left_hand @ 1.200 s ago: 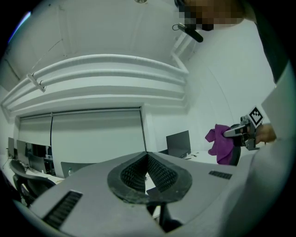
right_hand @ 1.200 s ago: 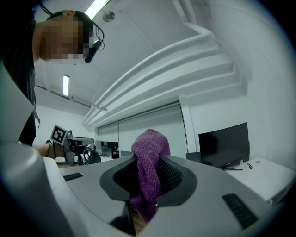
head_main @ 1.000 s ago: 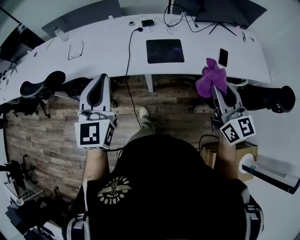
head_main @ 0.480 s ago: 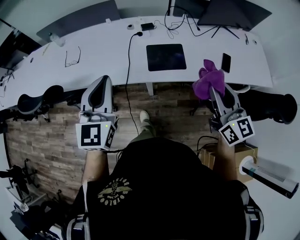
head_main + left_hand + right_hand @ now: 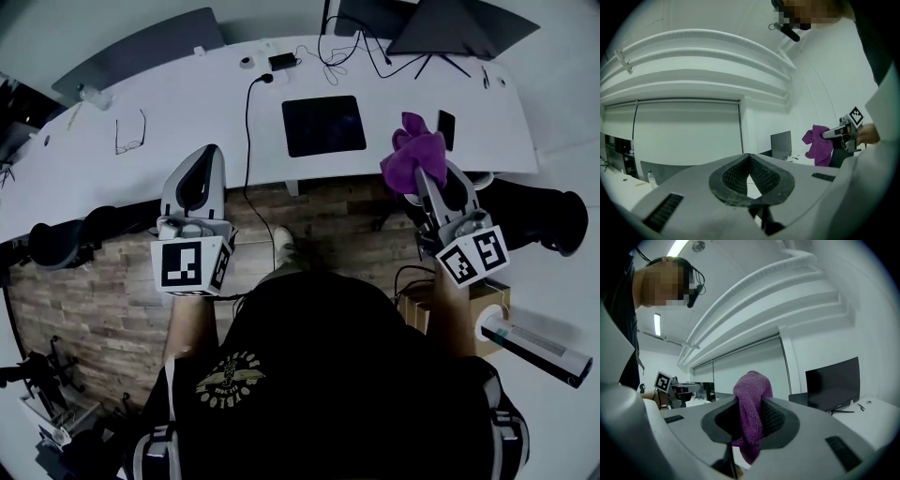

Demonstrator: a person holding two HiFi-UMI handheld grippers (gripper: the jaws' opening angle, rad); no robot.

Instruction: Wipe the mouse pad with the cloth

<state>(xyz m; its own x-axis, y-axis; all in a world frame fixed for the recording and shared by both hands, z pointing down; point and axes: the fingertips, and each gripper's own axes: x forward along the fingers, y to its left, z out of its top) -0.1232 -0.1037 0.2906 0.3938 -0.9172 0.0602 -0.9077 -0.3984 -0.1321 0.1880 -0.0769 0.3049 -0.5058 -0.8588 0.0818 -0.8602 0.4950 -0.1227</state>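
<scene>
Purple cloth pinched in the right gripper, held up by the front edge of the desk, not touching the mouse pad.

The person stands at the white desk with both grippers raised and pointing toward it. The right gripper's jaws are clamped on the cloth, which bunches above the tips and hangs down below them. The dark, square mouse pad lies flat near the middle of the desk, to the left of the cloth and apart from it. The left gripper hangs over the desk's front edge, well left of the pad, with its jaw tips together and nothing between them. A black cable runs across the desk between the left gripper and the pad. A pair of glasses lies further left, and a phone lies just right of the cloth.
</scene>
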